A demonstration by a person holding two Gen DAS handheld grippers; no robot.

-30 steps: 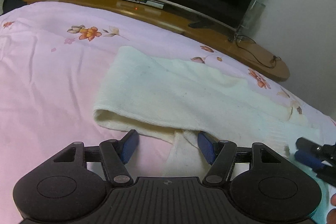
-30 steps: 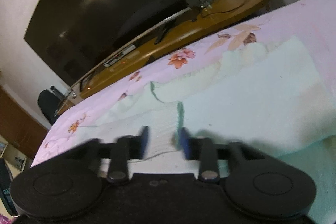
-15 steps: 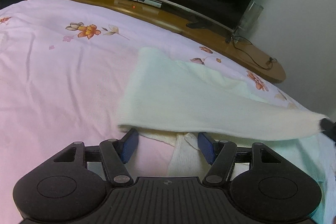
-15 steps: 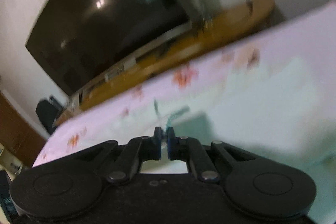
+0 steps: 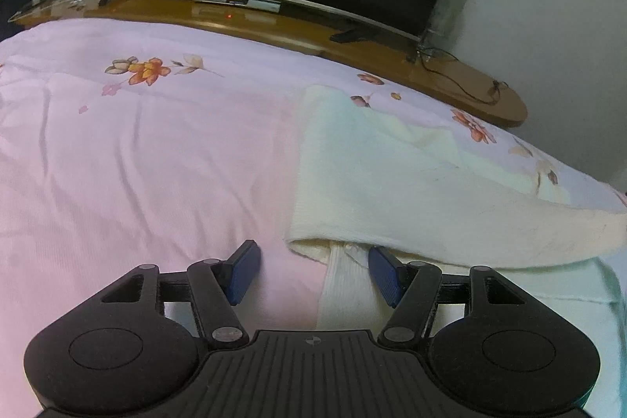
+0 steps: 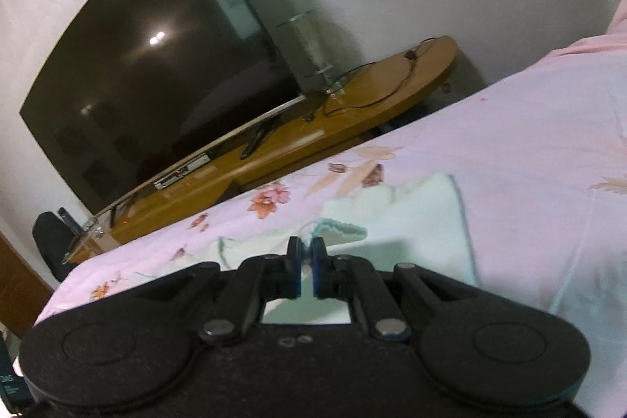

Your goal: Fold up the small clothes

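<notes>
- While my left gripper (image 5: 311, 271) holds position, half open and empty, over the bedspread (image 5: 137, 163), the garment's (image 5: 392, 183) left fold edge has slid right since a second ago.
- My right gripper (image 6: 307, 263) has clamped its knit corner and lifted it, folding the cloth across the bed.

The cream-white knitted garment (image 5: 411, 190) lies on the pink bed cover, one layer doubled over another, its folded edge lifted along the near side. A scalloped hem corner (image 6: 333, 228) is raised off the cloth.
</notes>
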